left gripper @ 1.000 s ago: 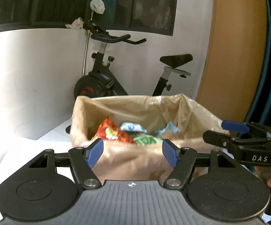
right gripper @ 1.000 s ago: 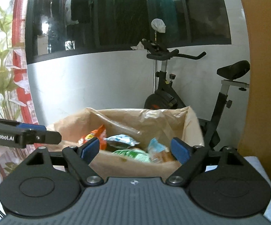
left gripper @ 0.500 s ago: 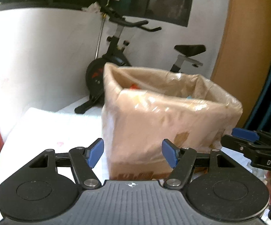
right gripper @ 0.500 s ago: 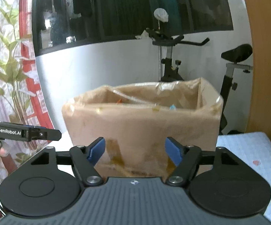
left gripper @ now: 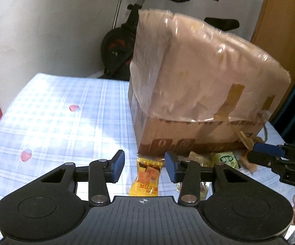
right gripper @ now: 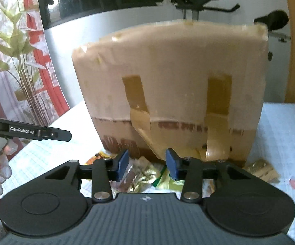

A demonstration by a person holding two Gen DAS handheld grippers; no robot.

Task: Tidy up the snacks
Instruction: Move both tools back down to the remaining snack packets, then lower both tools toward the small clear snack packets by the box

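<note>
A tall cardboard box [left gripper: 198, 85] lined with a plastic bag stands on the table; it also shows in the right wrist view [right gripper: 176, 94]. Snack packets lie at its front foot. A yellow packet [left gripper: 146, 176] lies between the jaws of my open left gripper [left gripper: 144, 166], which hangs just above it. A green packet [left gripper: 227, 159] and brown ones lie to its right. My right gripper [right gripper: 146, 164] is open above clear, gold and green wrappers [right gripper: 145, 175]. The right gripper also shows in the left wrist view [left gripper: 280, 161].
A blue checked tablecloth [left gripper: 61, 122] with pink hearts covers the table. An exercise bike [left gripper: 123, 40] stands behind it by a white wall. A potted plant [right gripper: 19, 65] is at the left. Another brown packet [right gripper: 262, 168] lies right of the box.
Both grippers dropped from box-rim height down to the table in front of the box. The snacks inside the box went out of sight and the packets on the table came into view.
</note>
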